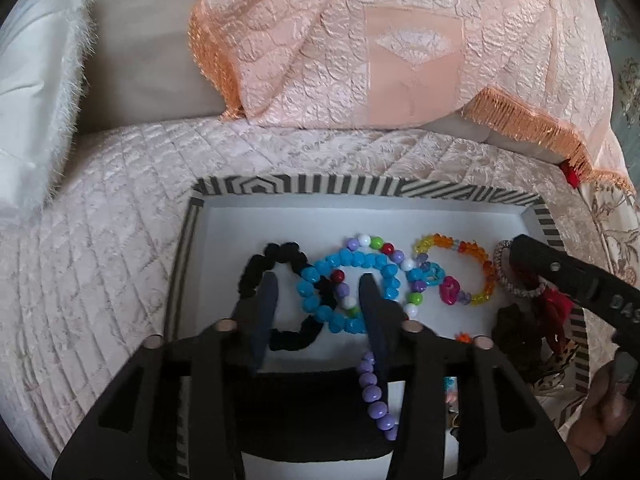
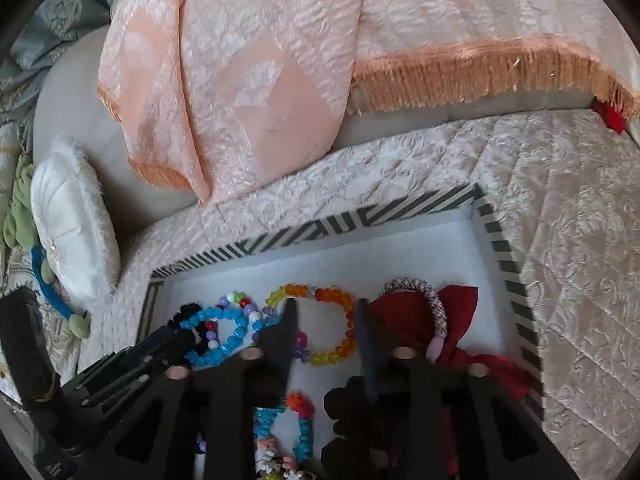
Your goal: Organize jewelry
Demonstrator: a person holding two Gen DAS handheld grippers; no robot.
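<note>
Striped-rim tray already has all the jewelry inside, but blue bracelet, black scrunchie and multicolour beads still overlap near its middle, while both the left gripper and right gripper hover wide open, holding nothing.

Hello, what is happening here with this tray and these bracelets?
A person holds a gripper in each hand over a striped tray of jewelry on a bed. The left gripper is open around the blue bracelet. The right gripper is open over the orange bracelet. Neither holds anything.
</note>
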